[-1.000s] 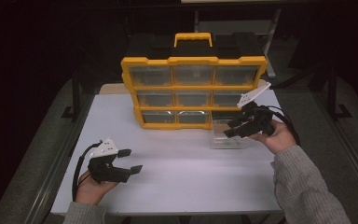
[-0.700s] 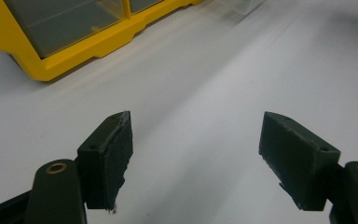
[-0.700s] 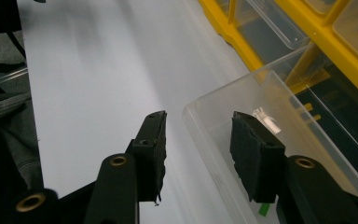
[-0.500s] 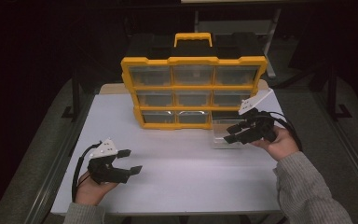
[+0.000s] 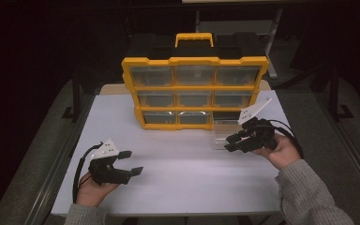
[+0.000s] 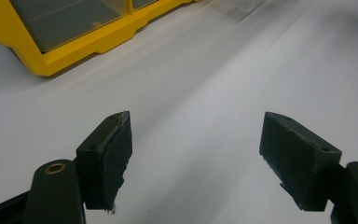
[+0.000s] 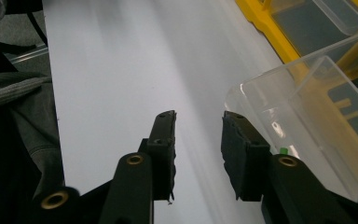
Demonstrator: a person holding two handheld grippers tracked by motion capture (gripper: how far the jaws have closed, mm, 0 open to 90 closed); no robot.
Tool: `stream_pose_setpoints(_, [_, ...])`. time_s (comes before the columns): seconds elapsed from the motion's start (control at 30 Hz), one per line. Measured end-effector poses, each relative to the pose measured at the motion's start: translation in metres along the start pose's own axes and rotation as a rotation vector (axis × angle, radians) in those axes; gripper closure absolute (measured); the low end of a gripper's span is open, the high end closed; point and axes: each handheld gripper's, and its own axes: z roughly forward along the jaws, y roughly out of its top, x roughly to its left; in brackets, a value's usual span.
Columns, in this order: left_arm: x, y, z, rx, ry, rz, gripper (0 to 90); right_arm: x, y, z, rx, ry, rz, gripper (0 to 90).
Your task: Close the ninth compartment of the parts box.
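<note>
One clear bin (image 7: 303, 116) sits just beside right tongs (image 7: 198, 149).

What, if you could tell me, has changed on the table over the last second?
The right tongs have drawn back a little from the yellow plastic organiser case toward the person, and their jaws have just been closing, with nothing between them; the clear plastic bin lies beside them on the white table. The left tongs, open and empty, the case and the bin stayed put.
</note>
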Motion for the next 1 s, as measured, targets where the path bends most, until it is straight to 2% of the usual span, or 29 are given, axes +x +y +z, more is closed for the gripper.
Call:
stream_pose_setpoints(0.1, [-0.001,0.0,-0.001,-0.005,0.001,-0.015,24.6,0.004,-0.004,0.003,0.005,0.004,0.007,65.7])
stream_pose_setpoints(0.27, [-0.001,0.001,0.0,-0.009,0.003,-0.007,24.6,0.006,-0.012,0.01,0.03,-0.011,0.003,70.4])
stream_pose_setpoints(0.5, [0.001,-0.001,0.001,-0.012,0.0,-0.01,24.6,0.002,-0.022,0.02,0.057,-0.02,0.024,76.8])
stream_pose_setpoints(0.73, [0.001,-0.002,0.0,-0.015,0.0,-0.007,24.6,-0.006,-0.027,0.03,0.094,-0.04,0.025,83.4])
stream_pose_setpoints(0.8, [0.001,-0.002,0.001,-0.015,0.001,-0.006,24.6,-0.007,-0.029,0.034,0.107,-0.056,0.003,85.9])
stream_pose_setpoints(0.87, [0.001,-0.002,0.001,-0.012,0.001,-0.004,24.6,-0.008,-0.029,0.036,0.119,-0.07,0.003,88.8])
stream_pose_setpoints(1.0, [0.0,-0.001,0.001,-0.012,0.002,-0.002,24.6,-0.01,-0.027,0.037,0.127,-0.096,0.013,88.8])
